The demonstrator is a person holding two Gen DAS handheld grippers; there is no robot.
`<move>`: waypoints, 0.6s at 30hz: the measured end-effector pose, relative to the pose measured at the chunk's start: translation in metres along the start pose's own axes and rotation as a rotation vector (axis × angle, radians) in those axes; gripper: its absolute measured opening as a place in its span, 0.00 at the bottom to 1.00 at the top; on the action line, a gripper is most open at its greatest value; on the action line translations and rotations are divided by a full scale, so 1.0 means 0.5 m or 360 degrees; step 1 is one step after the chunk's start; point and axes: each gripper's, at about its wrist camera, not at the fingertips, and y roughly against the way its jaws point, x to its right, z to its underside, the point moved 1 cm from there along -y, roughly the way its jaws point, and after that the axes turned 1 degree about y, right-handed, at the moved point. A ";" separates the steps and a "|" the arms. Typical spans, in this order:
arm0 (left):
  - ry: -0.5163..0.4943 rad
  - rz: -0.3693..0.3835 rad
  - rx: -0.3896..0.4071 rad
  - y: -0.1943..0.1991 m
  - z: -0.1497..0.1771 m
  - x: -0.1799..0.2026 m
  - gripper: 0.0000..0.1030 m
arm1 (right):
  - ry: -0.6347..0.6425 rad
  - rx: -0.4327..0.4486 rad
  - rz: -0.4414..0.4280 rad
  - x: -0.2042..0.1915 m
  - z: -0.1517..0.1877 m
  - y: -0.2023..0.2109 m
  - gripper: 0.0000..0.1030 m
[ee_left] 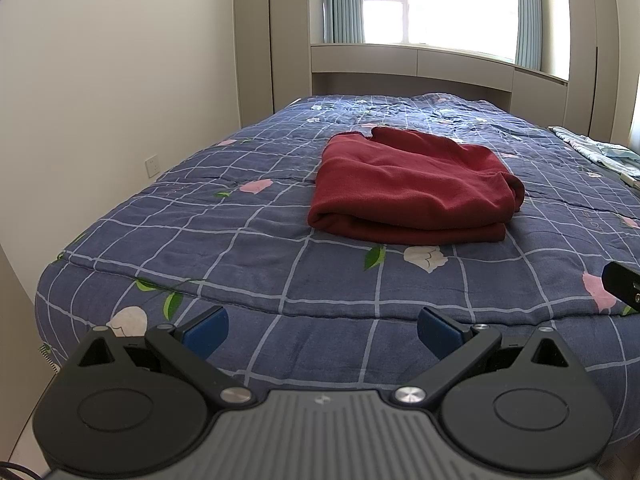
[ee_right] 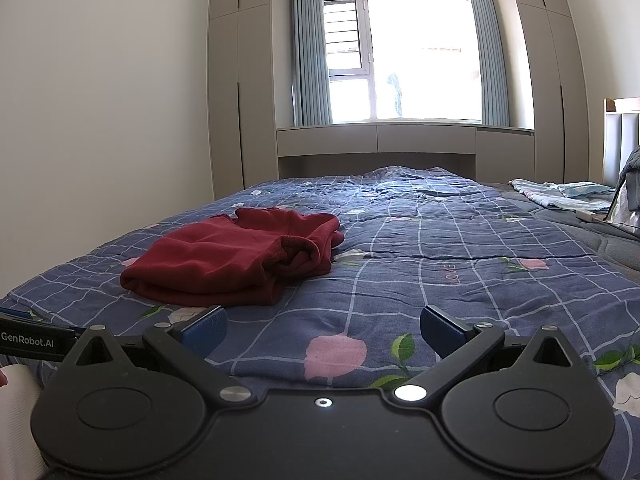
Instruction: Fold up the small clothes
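1. Blue-padded left gripper (ee_left: pixel 322 330) sits nearest, jaws spread wide, nothing between them, low over the bed's edge.
2. Right gripper (ee_right: pixel 323 330) likewise gapes empty above the quilt (ee_right: pixel 440 264).
3. Beige wardrobes (ee_right: pixel 240 92) flank a bright window (ee_right: pixel 404 56).
4. Folded red garment (ee_left: pixel 412 188) lies mid-quilt, well apart from both.

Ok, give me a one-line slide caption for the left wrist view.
Left gripper open and empty above the checked quilt, facing a folded red garment.
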 end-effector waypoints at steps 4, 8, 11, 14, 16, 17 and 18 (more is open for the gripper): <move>0.0000 0.0000 0.0000 0.000 0.000 0.000 1.00 | 0.0000 0.0001 0.0000 0.000 0.000 0.000 0.99; 0.0000 -0.0001 0.0001 0.000 0.000 0.000 1.00 | 0.0000 0.0001 0.0000 0.000 0.000 0.000 0.99; 0.0000 0.0000 0.0000 0.000 0.000 0.001 1.00 | 0.0000 0.0002 0.0000 0.000 0.000 0.000 0.99; 0.0001 -0.0001 0.0001 0.000 0.000 0.001 1.00 | 0.0000 0.0001 0.0000 0.000 0.000 0.000 0.99; 0.0005 -0.0007 0.0007 0.000 0.000 0.000 1.00 | 0.0000 0.0002 0.0000 0.000 0.000 0.000 0.99; 0.0010 -0.0023 0.0014 0.002 0.000 -0.001 1.00 | 0.0000 0.0002 0.0000 0.000 0.000 0.000 0.99; 0.0014 -0.0036 0.0013 0.002 0.000 -0.002 1.00 | 0.0000 0.0001 0.0000 0.000 0.000 0.000 0.99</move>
